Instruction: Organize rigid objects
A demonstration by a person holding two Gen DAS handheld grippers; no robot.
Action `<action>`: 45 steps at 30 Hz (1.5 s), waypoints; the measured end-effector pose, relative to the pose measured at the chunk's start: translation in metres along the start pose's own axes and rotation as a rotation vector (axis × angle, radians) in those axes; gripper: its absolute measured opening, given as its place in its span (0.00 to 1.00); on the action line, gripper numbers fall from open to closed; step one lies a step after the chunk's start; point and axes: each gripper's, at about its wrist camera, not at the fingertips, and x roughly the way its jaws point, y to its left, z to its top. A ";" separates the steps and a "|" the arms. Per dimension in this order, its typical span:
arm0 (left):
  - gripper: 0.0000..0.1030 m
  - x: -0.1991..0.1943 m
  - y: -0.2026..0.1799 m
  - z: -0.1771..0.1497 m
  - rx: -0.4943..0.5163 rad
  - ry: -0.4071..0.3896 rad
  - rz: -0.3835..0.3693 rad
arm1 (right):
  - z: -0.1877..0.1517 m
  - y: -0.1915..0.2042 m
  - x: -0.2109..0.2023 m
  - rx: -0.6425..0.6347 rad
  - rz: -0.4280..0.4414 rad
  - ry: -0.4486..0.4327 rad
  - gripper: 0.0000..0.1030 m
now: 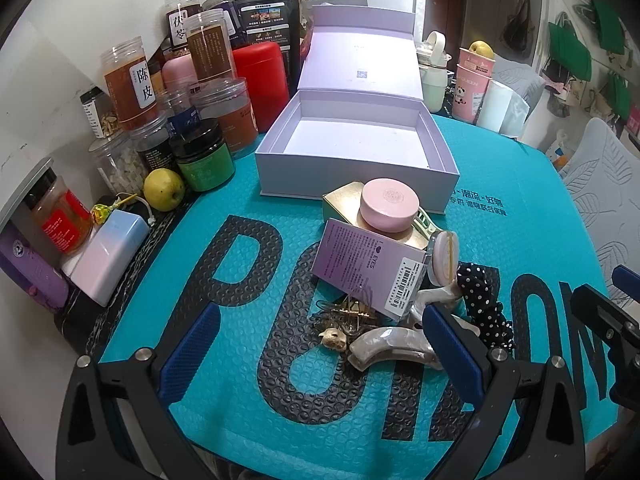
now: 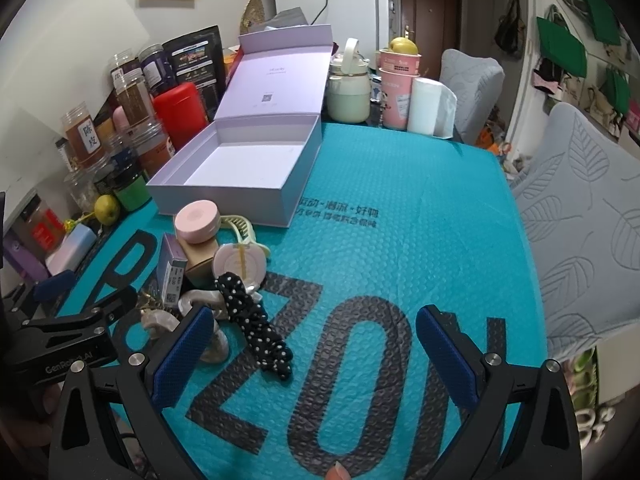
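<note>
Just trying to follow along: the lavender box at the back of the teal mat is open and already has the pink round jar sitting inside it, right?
Not quite. The lavender box is open at the back of the teal mat, but its inside is bare. The pink round jar sits outside it, on top of a gold box in the pile just in front. The left wrist view shows this clearly.

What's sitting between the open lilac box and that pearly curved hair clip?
A pile: pink round tin on a gold box, then a purple carton and gold hairpins, in the left wrist view.
</note>
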 end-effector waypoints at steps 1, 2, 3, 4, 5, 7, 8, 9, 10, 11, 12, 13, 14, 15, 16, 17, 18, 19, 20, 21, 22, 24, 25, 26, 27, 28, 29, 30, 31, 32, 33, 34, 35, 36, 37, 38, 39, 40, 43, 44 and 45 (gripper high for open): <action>1.00 0.000 0.000 0.000 0.000 0.001 -0.001 | 0.000 0.000 0.000 0.000 -0.001 -0.001 1.00; 1.00 0.000 0.000 0.000 -0.001 0.000 -0.002 | 0.000 0.000 0.000 0.000 -0.001 -0.001 1.00; 1.00 0.000 0.000 0.000 0.000 0.001 -0.001 | 0.000 0.000 0.000 0.000 -0.002 0.000 1.00; 1.00 0.000 0.000 0.000 -0.001 0.001 -0.001 | -0.001 0.000 -0.001 0.002 -0.006 0.000 1.00; 1.00 0.000 0.000 0.000 -0.002 0.000 0.000 | -0.001 -0.001 -0.001 0.004 -0.009 -0.001 1.00; 1.00 -0.001 0.000 -0.001 -0.003 -0.001 -0.003 | -0.002 -0.001 -0.002 0.006 -0.012 -0.003 1.00; 1.00 -0.001 0.000 -0.001 -0.004 -0.002 -0.003 | -0.002 -0.001 -0.002 0.007 -0.013 -0.003 1.00; 1.00 -0.001 -0.001 -0.001 -0.005 -0.003 -0.003 | -0.001 -0.001 -0.003 0.007 -0.014 -0.003 1.00; 1.00 -0.002 -0.001 -0.001 -0.005 -0.003 -0.004 | -0.002 -0.001 -0.003 0.008 -0.015 -0.002 1.00; 1.00 -0.002 -0.001 -0.001 -0.005 -0.003 -0.005 | -0.002 -0.002 -0.002 0.008 -0.015 0.000 1.00; 1.00 -0.002 -0.001 -0.001 -0.005 -0.003 -0.005 | -0.002 -0.002 -0.002 0.009 -0.014 0.001 1.00; 1.00 -0.002 -0.001 -0.001 -0.006 -0.003 -0.005 | -0.001 -0.002 -0.002 0.011 -0.012 0.003 1.00; 1.00 -0.002 -0.001 -0.001 -0.006 -0.004 -0.003 | -0.001 -0.003 -0.001 0.012 -0.011 0.004 1.00; 1.00 -0.003 0.000 -0.001 -0.007 -0.007 -0.001 | -0.002 -0.003 -0.001 0.013 -0.010 0.003 1.00; 1.00 -0.003 0.000 -0.001 -0.009 -0.009 0.000 | -0.002 -0.003 -0.001 0.014 -0.010 0.002 1.00; 1.00 -0.004 0.000 -0.002 -0.013 -0.011 0.001 | -0.002 -0.003 -0.002 0.014 -0.008 0.001 1.00; 1.00 -0.005 0.001 -0.002 -0.017 -0.011 0.001 | -0.002 -0.003 -0.001 0.014 -0.007 0.000 1.00; 1.00 -0.005 0.001 -0.002 -0.020 -0.011 0.002 | -0.002 -0.003 -0.002 0.012 -0.007 0.000 1.00; 1.00 -0.005 0.003 -0.002 -0.023 -0.009 0.002 | -0.002 -0.002 -0.002 0.009 -0.007 0.001 1.00; 1.00 -0.005 0.003 -0.002 -0.025 -0.007 0.002 | -0.002 -0.002 -0.002 0.007 -0.008 0.001 1.00; 1.00 -0.005 0.004 -0.001 -0.026 -0.006 0.000 | -0.002 -0.002 -0.002 0.004 -0.009 0.001 1.00; 1.00 -0.005 0.005 -0.001 -0.031 -0.004 -0.003 | -0.001 -0.001 -0.002 -0.001 -0.009 -0.002 1.00; 1.00 -0.005 0.005 -0.001 -0.033 -0.005 -0.003 | -0.001 0.000 -0.002 -0.004 -0.008 -0.003 1.00; 1.00 -0.005 0.006 -0.001 -0.035 -0.006 -0.002 | -0.001 0.000 -0.002 -0.006 -0.007 -0.003 1.00; 1.00 -0.005 0.007 0.000 -0.035 -0.006 -0.001 | -0.001 0.000 -0.001 -0.008 -0.006 -0.002 1.00; 1.00 -0.005 0.007 0.000 -0.035 -0.005 0.001 | -0.001 0.001 -0.001 -0.011 -0.005 0.000 1.00; 1.00 -0.004 0.007 0.000 -0.034 -0.004 0.002 | 0.000 0.001 -0.001 -0.012 -0.005 -0.001 1.00; 1.00 -0.004 0.007 0.000 -0.034 -0.003 0.002 | 0.000 0.001 -0.001 -0.012 -0.004 -0.002 1.00; 1.00 -0.004 0.008 0.000 -0.035 -0.002 0.000 | 0.000 0.001 -0.001 -0.014 -0.003 -0.004 1.00; 1.00 -0.003 0.008 0.001 -0.035 0.000 -0.003 | 0.000 0.002 -0.002 -0.015 -0.002 -0.006 1.00; 1.00 -0.003 0.008 0.001 -0.034 -0.001 -0.004 | 0.000 0.002 -0.002 -0.014 -0.001 -0.008 1.00; 1.00 -0.003 0.008 0.001 -0.034 -0.001 -0.004 | 0.000 0.002 -0.002 -0.014 -0.002 -0.009 1.00; 1.00 -0.003 0.008 0.001 -0.033 -0.002 -0.004 | 0.001 0.002 -0.002 -0.015 -0.003 -0.009 1.00; 1.00 -0.003 0.008 0.001 -0.033 -0.004 -0.006 | 0.001 0.003 -0.002 -0.016 -0.004 -0.009 1.00; 1.00 -0.003 0.008 0.002 -0.033 -0.005 -0.009 | 0.001 0.003 -0.001 -0.017 -0.003 -0.009 1.00; 1.00 -0.003 0.008 0.002 -0.032 -0.005 -0.014 | 0.001 0.004 -0.001 -0.020 -0.001 -0.010 1.00; 1.00 -0.003 0.007 0.003 -0.030 -0.007 -0.018 | 0.002 0.004 -0.001 -0.022 0.001 -0.011 1.00; 1.00 -0.003 0.007 0.003 -0.029 -0.010 -0.020 | 0.002 0.005 -0.002 -0.025 0.001 -0.014 1.00; 1.00 -0.003 0.006 0.004 -0.023 -0.016 -0.022 | 0.003 0.006 -0.001 -0.029 -0.005 -0.015 1.00; 1.00 -0.003 0.006 0.005 -0.023 -0.017 -0.024 | 0.002 0.006 -0.002 -0.026 -0.003 -0.014 1.00; 1.00 -0.002 0.006 0.005 -0.023 -0.016 -0.027 | 0.002 0.005 -0.001 -0.023 0.000 -0.012 1.00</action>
